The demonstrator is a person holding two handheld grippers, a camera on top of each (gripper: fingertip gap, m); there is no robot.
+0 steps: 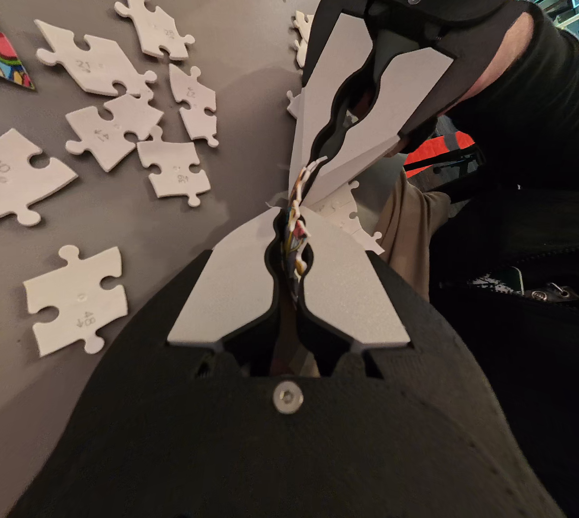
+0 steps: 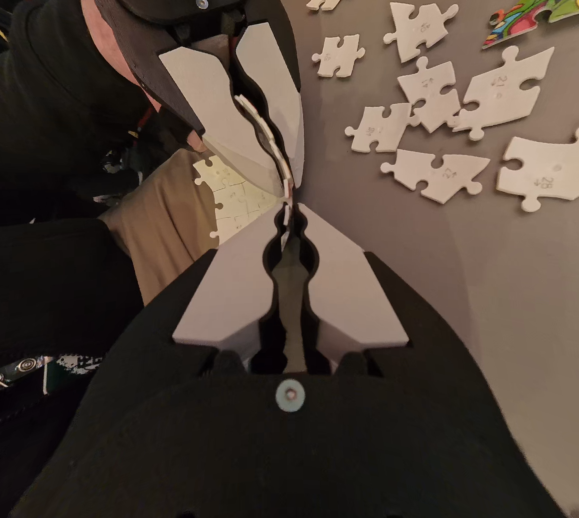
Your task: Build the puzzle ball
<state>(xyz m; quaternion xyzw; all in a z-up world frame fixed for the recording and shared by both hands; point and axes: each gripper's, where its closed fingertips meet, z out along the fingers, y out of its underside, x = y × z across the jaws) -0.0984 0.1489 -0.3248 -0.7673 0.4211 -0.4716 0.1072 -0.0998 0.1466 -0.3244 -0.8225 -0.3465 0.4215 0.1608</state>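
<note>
**Puzzle-ball strip pinched from both ends**

Puzzle-ball section, a curved strip of joined white-backed plastic pieces with a coloured printed face [image 1: 297, 222], sits edge-on between my two tools, above the near edge of the grey table [image 1: 244, 49]. My left gripper [image 1: 289, 213] has its pale grey fingers [image 1: 241, 280] clamped on one end; my right gripper [image 2: 289, 208] is pinched on the other end, tips nearly meeting the left's. Loose white jigsaw-shaped pieces [image 1: 76, 299] lie face-down on the table, well apart from the strip. A colourful printed piece [image 2: 532, 10] lies at the far corner.
</note>
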